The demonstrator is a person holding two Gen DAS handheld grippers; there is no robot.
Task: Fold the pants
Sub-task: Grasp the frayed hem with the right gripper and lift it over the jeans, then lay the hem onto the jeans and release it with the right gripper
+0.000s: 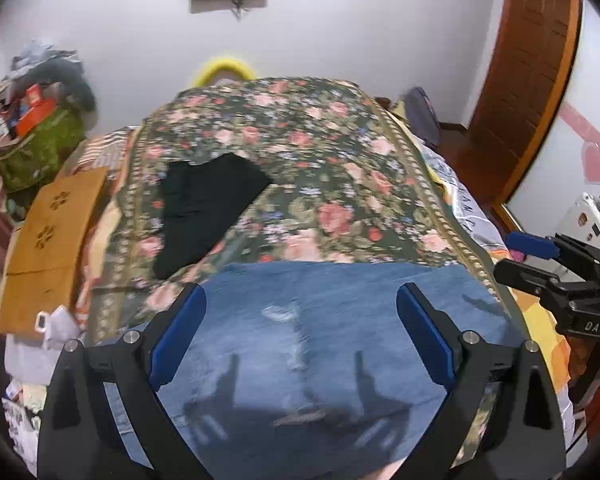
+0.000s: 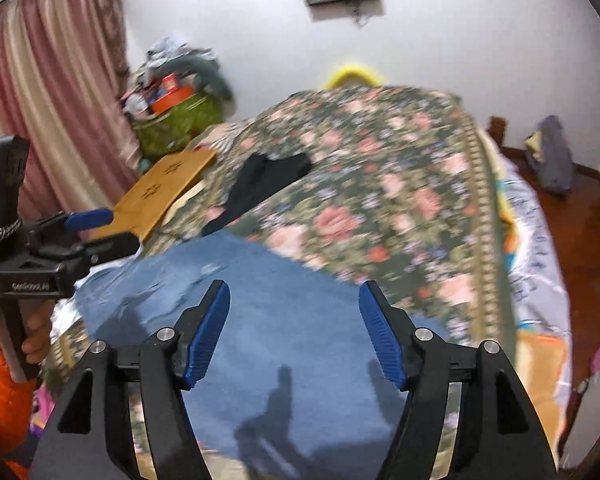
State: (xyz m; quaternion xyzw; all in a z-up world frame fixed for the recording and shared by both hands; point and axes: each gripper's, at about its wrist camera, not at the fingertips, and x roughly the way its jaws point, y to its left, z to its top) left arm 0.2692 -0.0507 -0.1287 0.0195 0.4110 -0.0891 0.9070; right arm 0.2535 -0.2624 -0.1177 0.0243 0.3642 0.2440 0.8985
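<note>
Blue jeans (image 1: 320,344) lie folded flat on the floral bedspread (image 1: 300,152) near its front edge; they also fill the lower middle of the right wrist view as blue jeans (image 2: 284,320). My left gripper (image 1: 302,300) hovers above them, open, with nothing between its blue pads. My right gripper (image 2: 294,296) also stands open over the denim with nothing between its pads. Each gripper shows in the other's view: the right gripper (image 1: 540,256) at the right edge, the left gripper (image 2: 88,228) at the left edge, held by a hand in an orange sleeve (image 2: 0,392).
A folded black garment (image 1: 204,208) lies on the bedspread behind the jeans. A wooden board (image 1: 52,236) sits at the bed's left side, with a green bag (image 1: 40,148) of clutter beyond it. A pink curtain (image 2: 40,92) hangs at the left. Wooden floor (image 2: 580,220) lies right of the bed.
</note>
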